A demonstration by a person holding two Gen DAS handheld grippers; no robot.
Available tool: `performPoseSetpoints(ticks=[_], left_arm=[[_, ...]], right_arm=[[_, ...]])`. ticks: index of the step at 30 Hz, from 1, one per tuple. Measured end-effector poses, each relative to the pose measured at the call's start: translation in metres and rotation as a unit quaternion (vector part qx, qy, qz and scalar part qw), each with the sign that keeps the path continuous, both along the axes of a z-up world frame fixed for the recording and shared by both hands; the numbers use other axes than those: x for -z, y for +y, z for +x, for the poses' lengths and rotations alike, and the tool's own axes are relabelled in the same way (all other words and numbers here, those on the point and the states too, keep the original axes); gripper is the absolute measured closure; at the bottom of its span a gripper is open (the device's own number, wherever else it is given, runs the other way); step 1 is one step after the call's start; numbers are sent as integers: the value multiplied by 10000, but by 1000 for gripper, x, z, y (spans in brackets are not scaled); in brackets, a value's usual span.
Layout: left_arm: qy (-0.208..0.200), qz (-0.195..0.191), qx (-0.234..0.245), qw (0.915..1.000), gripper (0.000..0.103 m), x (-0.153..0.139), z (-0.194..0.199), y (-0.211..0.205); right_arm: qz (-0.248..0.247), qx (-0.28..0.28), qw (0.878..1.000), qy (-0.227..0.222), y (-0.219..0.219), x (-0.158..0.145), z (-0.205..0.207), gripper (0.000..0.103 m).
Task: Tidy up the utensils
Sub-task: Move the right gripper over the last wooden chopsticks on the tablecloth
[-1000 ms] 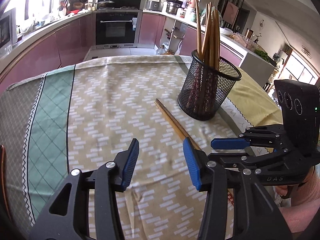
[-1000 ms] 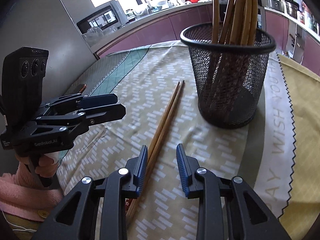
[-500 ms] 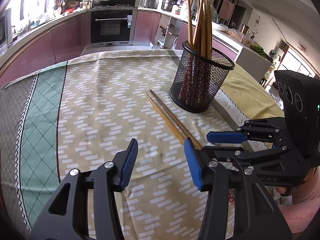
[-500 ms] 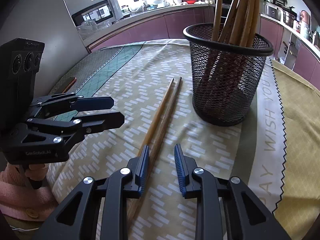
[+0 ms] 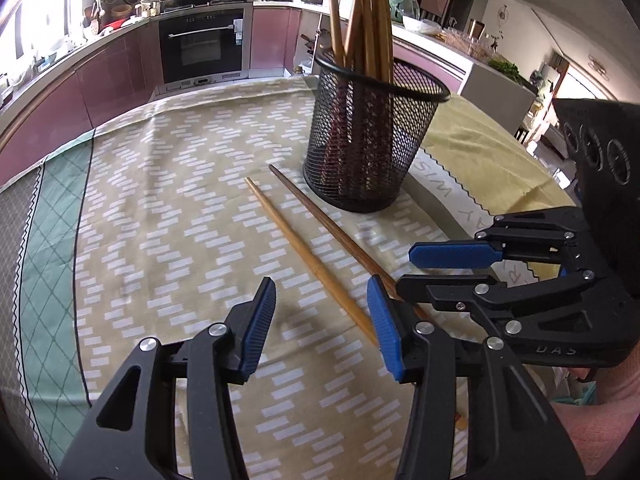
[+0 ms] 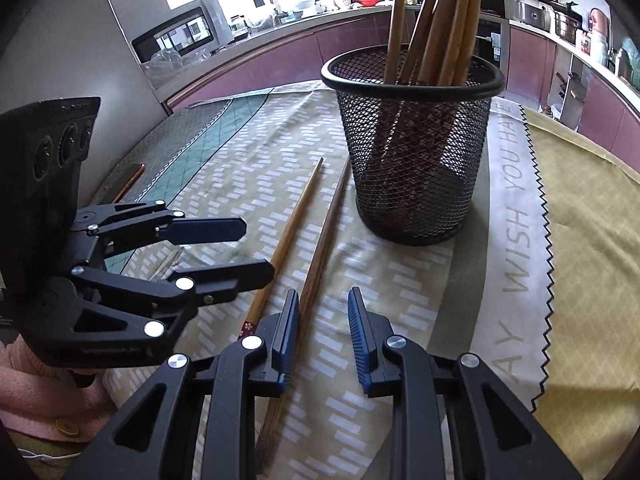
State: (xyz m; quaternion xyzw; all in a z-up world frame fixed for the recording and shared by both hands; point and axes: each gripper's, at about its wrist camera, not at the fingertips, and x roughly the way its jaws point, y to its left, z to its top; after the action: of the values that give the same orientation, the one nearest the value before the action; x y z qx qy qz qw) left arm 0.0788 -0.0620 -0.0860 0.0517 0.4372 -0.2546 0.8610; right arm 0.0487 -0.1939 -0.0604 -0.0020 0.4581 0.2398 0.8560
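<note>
Left gripper (image 5: 322, 320): your jaws stand apart, empty, over the light chopstick (image 5: 308, 256).
Right gripper (image 6: 323, 330): released; dark chopstick (image 6: 320, 248) lies between its jaws, ungripped.
Mesh cup (image 6: 414, 152): upright beside both, holding chopsticks.
Tablecloth (image 6: 516, 216): reads "WISH YOU HAVE".

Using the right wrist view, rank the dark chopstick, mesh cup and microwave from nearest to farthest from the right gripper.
From the right gripper:
1. Dark chopstick, beside its left finger.
2. Mesh cup, ahead and right on the cloth.
3. Microwave, on the far counter, left.
</note>
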Motion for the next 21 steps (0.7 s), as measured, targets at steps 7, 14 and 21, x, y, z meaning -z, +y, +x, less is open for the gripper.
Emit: performPoseSetpoints(ticks=[7,14,21], left_arm=[[-16,264,29,9996,66,3,0,-8],[38,272,20,9996,83,2,-2,-2],[20,284,-65,9996,82,1,-4,9]], right_arm=[[42,-4,10000,11,-4,0,3,80],[156,-68,9999,-22,1,0,7,79],[100,-47,9999,-36,11,2,19,79]])
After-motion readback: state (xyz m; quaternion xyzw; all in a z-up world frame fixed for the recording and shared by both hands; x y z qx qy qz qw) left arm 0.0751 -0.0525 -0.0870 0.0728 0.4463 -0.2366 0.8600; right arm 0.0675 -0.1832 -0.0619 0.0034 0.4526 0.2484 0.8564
